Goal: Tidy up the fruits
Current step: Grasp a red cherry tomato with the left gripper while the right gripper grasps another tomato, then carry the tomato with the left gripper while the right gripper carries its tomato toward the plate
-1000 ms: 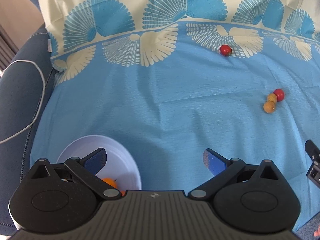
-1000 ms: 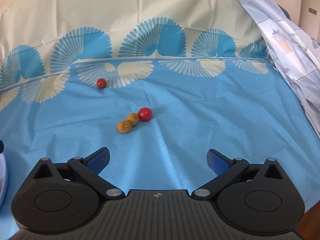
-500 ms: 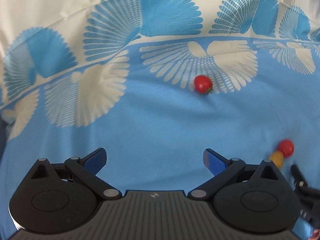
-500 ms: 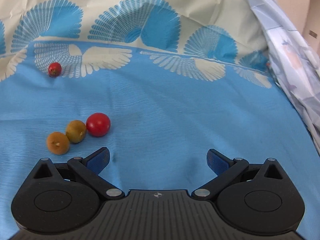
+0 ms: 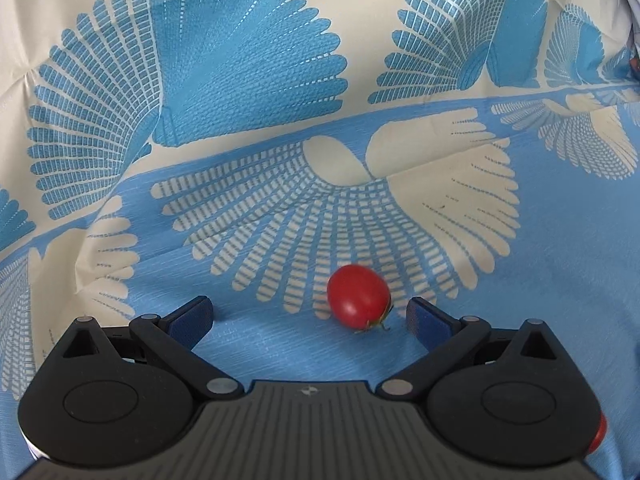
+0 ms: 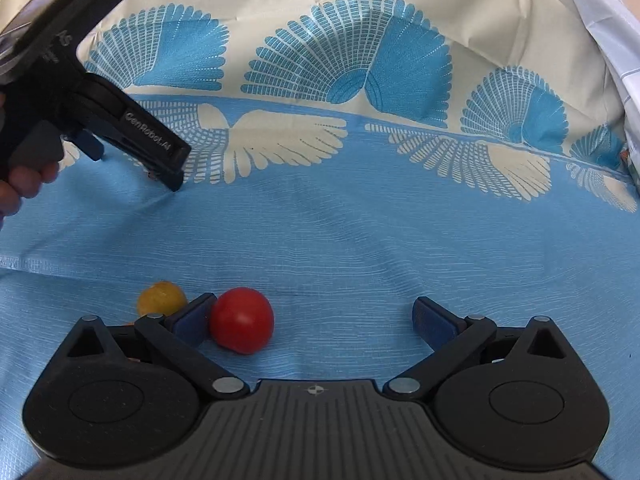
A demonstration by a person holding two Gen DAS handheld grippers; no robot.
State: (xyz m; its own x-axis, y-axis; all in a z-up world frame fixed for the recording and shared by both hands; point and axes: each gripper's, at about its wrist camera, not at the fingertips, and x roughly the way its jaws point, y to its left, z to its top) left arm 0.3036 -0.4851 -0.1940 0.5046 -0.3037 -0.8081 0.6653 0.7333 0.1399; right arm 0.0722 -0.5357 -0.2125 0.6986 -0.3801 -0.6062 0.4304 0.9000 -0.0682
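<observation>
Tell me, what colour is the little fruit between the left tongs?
Red, a small tomato with a green stem end; the left wrist view shows it best.

glossy smooth red tomato point(image 5: 358, 295) on matt woven cloth point(image 5: 280, 352); matt black plastic gripper point(image 5: 308, 316).

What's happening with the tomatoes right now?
Left gripper open around red tomato. Right gripper open, red tomato at its left finger. Yellow fruit crowds it.

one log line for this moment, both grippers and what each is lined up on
left gripper: open, red cherry tomato between fingers | right gripper: open, red tomato by its left finger, yellow tomato outside | nothing gripped
</observation>
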